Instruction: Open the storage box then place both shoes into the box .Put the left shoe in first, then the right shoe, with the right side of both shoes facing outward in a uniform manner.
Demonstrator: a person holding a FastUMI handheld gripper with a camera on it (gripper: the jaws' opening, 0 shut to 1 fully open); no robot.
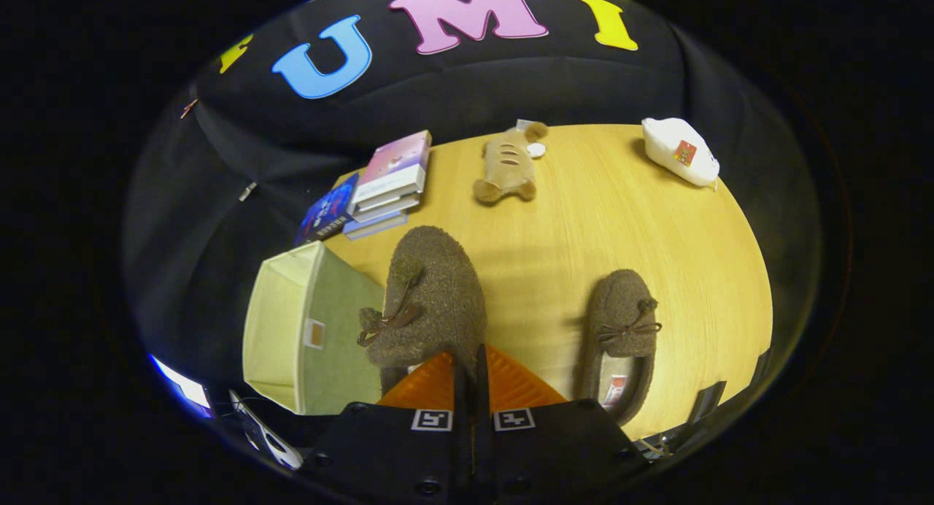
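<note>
Two fuzzy brown bow-tied shoes (430, 301), one gripper-pinched (467, 363).

Both shoes, held (430, 301) and resting (620, 322), are rough fuzzy fleece (matt). Table (657, 235): smooth wood grain. Storage box (292, 330): matt woven cloth. Gripper (467, 377) fingers pinch the held shoe's fleece.

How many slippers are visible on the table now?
2. One slipper is held at its heel by the closed gripper, beside the storage box. The other slipper lies on the table, apart.
</note>
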